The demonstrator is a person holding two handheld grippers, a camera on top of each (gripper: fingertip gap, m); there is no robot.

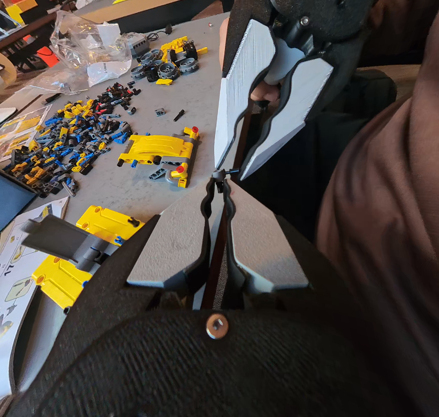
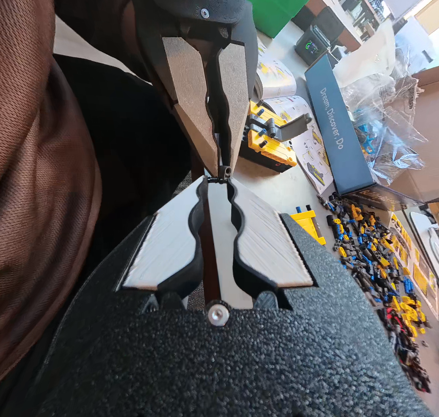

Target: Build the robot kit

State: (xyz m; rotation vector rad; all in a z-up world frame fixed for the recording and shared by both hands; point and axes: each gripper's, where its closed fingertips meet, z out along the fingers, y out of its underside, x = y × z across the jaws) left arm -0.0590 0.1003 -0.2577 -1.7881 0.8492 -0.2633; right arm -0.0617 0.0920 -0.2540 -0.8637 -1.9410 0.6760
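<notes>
- Small dark grey connector (image 1: 218,175) with black pin (image 1: 234,171), held off the tabletop (image 1: 133,189) edge, picture centre.
- Left claw (image 1: 219,184) closed on connector, pointing 12 o'clock.
- Right claw (image 2: 218,179) pinches the pin, tip to tip with left claw.
- Loose parts pile (image 1: 71,135) at 9 o'clock.

Left tool (image 1: 219,187) and right tool (image 2: 217,181) meet tip-to-tip, fingers nearly closed.

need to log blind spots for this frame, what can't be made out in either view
- Left wrist view: the left gripper pinches a small grey connector; how the black pin joins it is too small to tell.
- Right wrist view: the right gripper covers most of that pin.
- Left wrist view: the yellow panel assembly is partly hidden by the gripper body.
- Right wrist view: the loose parts pile is blurred.
</notes>
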